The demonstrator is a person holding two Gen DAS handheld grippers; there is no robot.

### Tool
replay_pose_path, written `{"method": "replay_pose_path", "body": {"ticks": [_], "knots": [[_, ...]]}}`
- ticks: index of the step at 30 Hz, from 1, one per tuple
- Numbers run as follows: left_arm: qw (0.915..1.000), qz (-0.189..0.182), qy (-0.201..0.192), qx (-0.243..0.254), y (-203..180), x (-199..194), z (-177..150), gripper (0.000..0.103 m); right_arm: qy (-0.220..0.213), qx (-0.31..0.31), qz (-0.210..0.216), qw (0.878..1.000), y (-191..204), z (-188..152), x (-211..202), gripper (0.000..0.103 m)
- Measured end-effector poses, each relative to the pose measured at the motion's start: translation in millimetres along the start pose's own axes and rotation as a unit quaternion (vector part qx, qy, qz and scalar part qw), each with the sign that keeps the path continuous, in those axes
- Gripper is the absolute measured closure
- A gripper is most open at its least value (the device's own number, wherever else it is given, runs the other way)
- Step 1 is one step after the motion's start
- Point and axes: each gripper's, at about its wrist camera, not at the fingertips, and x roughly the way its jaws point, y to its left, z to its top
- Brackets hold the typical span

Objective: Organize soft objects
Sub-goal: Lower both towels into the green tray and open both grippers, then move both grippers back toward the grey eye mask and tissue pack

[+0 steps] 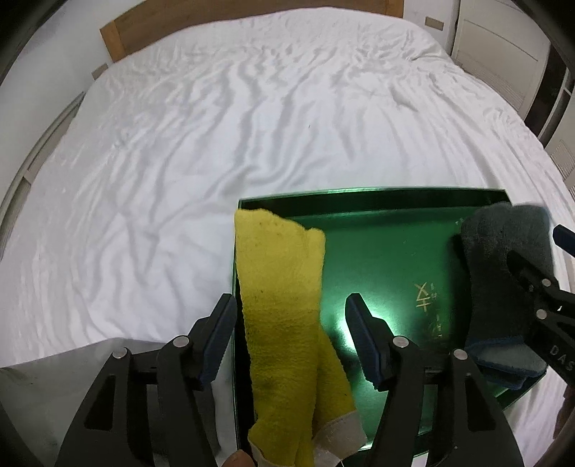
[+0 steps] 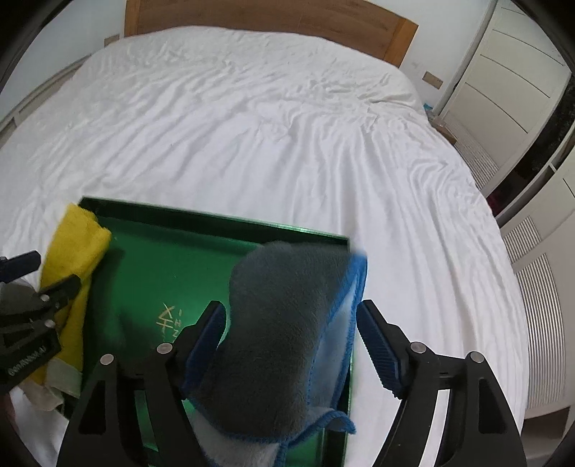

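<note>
Setting: a green tray (image 1: 377, 251) with low walls and faint gold lettering on its glossy floor lies on a bed (image 1: 179, 161) covered by a rumpled white sheet; a wooden headboard (image 2: 269, 18) stands at the far end, with white cupboard doors (image 2: 517, 72) to the right.

Tray, left side: a yellow cloth (image 1: 284, 309), rolled lengthwise, lies along the tray's left wall, its far end reaching the back corner. Its near end, trimmed with a whitish band, hangs over the front edge of the tray.

Tray, right side: a grey cloth (image 2: 280, 330) with blue stitched edging and a pale underside lies bundled along the right wall, its near end spilling over the front rim. In the left wrist view it appears as a dark roll at the tray's right edge.

Tray, middle: bare green floor between the two cloths, catching a bright glare.

Left tongs (image 1: 287, 345): spread wide, one finger on each side of the yellow cloth. Neither pad is seen pressing it.

Right tongs (image 2: 291, 345): spread wide, straddling the grey cloth. The left pad sits right against the fabric, the right pad stands apart from it.

Sharpness: the grey cloth's far edge is slightly blurred.
</note>
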Motion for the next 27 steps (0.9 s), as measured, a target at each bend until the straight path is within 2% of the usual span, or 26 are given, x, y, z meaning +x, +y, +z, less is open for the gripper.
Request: {"method": "replay_pose_path", "body": {"ticks": [5,7,14,24,26,27], "knots": [[0.9998,-0.001,-0.019,0.008,-6.9,-18.8,0.3,0.046,-0.022,0.009,0.004,1.000,-6.6,-2.0,-26.4,0.026],[0.9994,-0.002,-0.029,0.016,-12.0,-29.1,-0.2,0.042,-0.032,0.014,0.004,0.999,-8.9,-4.2,-38.5,0.025],[0.9974,-0.041,-0.050,0.031,-25.5,-67.4,-14.7,0.040,-0.057,0.017,-0.018,0.998,-11.2,-19.7,-84.0,0.025],[0.9893,-0.111,-0.087,0.037,-17.1,-145.9,-69.3,0.040,-0.077,0.006,-0.057,0.995,4.9,-53.0,-162.6,0.025],[0.9869,-0.120,-0.101,0.040,-9.2,-166.4,-81.7,0.036,-0.083,0.007,-0.059,0.995,10.2,-63.4,-181.5,0.025],[0.9851,-0.125,-0.112,0.039,-3.4,-179.3,-88.6,0.029,-0.087,0.008,-0.060,0.994,13.6,-68.9,-191.9,0.025]]}}
